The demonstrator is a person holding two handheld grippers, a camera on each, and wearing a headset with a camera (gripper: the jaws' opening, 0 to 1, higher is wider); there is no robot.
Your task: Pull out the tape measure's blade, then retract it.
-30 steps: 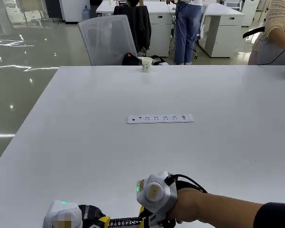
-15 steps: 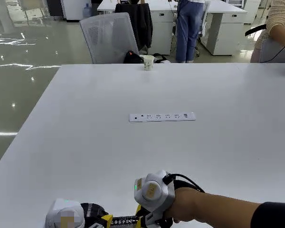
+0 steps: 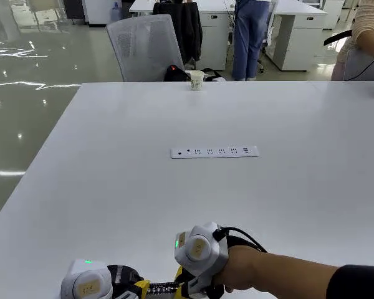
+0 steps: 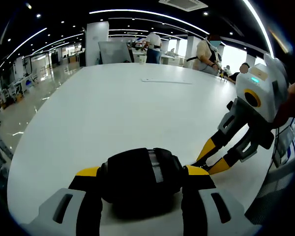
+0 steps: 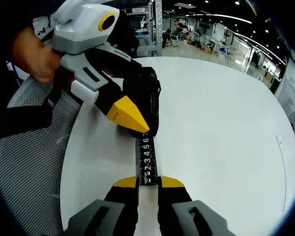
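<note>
Tape measure (image 4: 137, 179) sits clamped between the left claw's (image 4: 142, 171) jaws, which steady it on the table (image 4: 113, 113). Just ahead, the right claw (image 5: 147, 183) pinches the blade (image 5: 146, 157) near its end, with a short stretch drawn out between the two. Far beyond both lies a power strip (image 3: 214, 152).

White table (image 3: 112, 187), matte top, extended past the right of the head view. Lying flat on it mid-table: a white power strip (image 3: 214, 151), long side running left-right, well apart from everything else. At the far edge stood a paper cup (image 3: 197, 80), upright. At the near edge sat the black tape measure (image 4: 142, 172), its blade (image 5: 146, 162) drawn out to the right, low over the surface; contact with the top not confirmable.
</note>
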